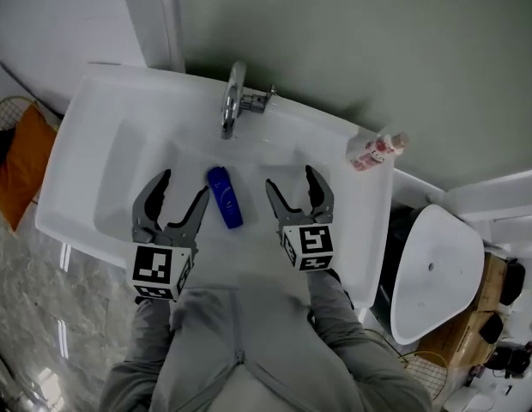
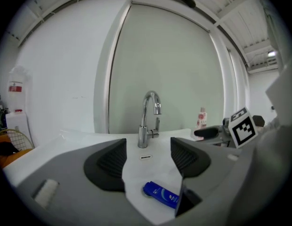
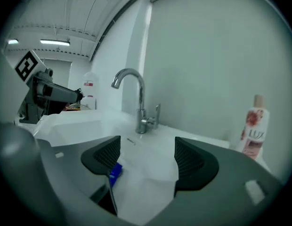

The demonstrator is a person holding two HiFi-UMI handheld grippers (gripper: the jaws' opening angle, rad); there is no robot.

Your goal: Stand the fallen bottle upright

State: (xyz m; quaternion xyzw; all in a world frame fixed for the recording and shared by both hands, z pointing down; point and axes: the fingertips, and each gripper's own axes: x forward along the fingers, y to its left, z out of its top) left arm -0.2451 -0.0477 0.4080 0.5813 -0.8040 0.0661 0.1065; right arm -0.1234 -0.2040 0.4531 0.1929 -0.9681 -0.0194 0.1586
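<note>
so the blue bottle (image 1: 225, 197) is lying flat on its side in the bottom of the white sink (image 1: 86, 144), just in front of the faucet (image 1: 233, 101), long way pointing roughly toward the tap

left gripper (image 1: 184, 184) hangs just to its left, right gripper (image 1: 291, 177) just to its right, bottle sits between the two and neither one touches it. both claws are spread apart with nothing in them. in the left gripper view the bottle shows low down, partly behind the right-hand jaw; in the right gripper view only a blue sliver peeks out by the left-hand jaw

further out there's a pink-and-white bottle (image 1: 375, 150) standing on the sink's back right corner, well apart from all that
</note>
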